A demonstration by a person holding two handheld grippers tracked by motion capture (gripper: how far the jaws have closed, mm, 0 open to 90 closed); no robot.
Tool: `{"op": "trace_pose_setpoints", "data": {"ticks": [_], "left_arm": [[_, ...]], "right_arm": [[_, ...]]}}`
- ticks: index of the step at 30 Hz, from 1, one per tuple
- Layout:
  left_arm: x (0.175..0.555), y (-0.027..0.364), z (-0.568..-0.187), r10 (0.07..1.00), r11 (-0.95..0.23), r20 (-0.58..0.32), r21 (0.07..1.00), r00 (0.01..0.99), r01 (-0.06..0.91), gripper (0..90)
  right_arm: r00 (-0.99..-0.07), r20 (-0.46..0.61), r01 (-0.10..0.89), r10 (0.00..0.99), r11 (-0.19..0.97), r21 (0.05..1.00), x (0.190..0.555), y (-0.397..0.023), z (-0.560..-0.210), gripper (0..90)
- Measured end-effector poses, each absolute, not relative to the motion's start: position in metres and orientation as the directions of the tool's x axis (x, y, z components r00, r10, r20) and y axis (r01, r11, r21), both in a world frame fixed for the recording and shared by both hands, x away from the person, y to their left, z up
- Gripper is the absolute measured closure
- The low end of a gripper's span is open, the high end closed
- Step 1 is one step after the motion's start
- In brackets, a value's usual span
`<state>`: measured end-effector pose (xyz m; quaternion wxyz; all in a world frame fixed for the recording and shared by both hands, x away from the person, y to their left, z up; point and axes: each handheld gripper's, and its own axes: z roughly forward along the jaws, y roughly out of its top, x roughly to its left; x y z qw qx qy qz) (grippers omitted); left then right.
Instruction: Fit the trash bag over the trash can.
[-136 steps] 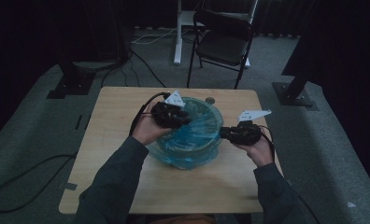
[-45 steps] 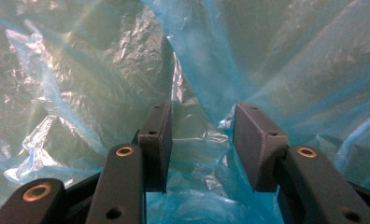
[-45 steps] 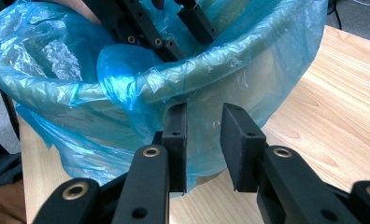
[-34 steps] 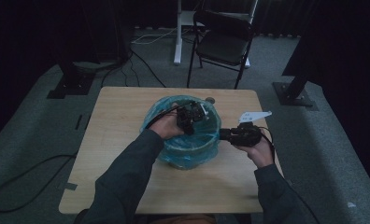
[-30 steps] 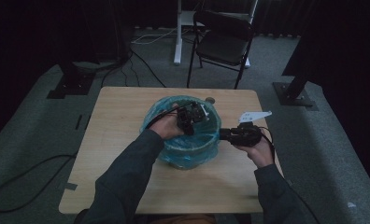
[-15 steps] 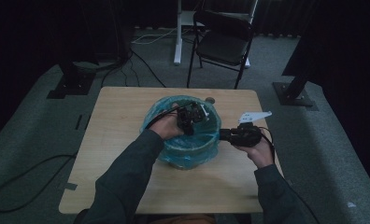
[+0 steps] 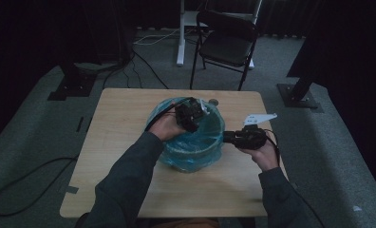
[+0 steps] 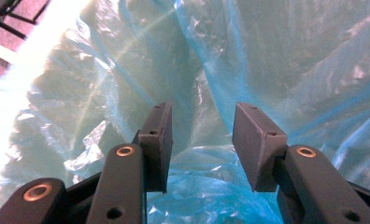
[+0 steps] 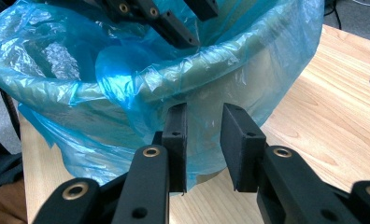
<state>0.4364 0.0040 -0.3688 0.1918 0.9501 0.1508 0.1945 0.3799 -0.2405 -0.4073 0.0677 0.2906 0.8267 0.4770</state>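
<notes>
On the bench (image 7: 119, 156) I see the bin (image 9: 248, 60) already draped in its blue bag (image 7: 191, 142); my left claw (image 8: 201, 140) hangs empty and wide inside it; my right claw (image 9: 202, 149), part open, grips nothing beside the outer wall; pressing the liner down remains.

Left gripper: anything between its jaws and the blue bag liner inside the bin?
Nothing visible. The left gripper is down inside the bin, jaws open, with only crumpled blue bag liner ahead of and between them. The right gripper sits outside by the bin wall, jaws apart.
</notes>
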Motion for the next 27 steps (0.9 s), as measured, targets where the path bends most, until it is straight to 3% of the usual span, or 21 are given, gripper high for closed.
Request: {"op": "trace_pose_setpoints", "data": {"ticks": [13,27], "left_arm": [[0.432,0.022,-0.350,0.426,-0.802,0.264,0.552,0.865,0.226,57.5],[0.423,0.040,-0.335,0.461,-0.753,0.273,0.624,0.844,0.209,57.5]], "right_arm": [[-0.818,0.164,0.412,0.551,0.362,0.836,0.378,-0.246,-0.405,71.5],[-0.812,0.158,0.406,0.562,0.351,0.844,0.377,-0.253,-0.401,71.1]]}}
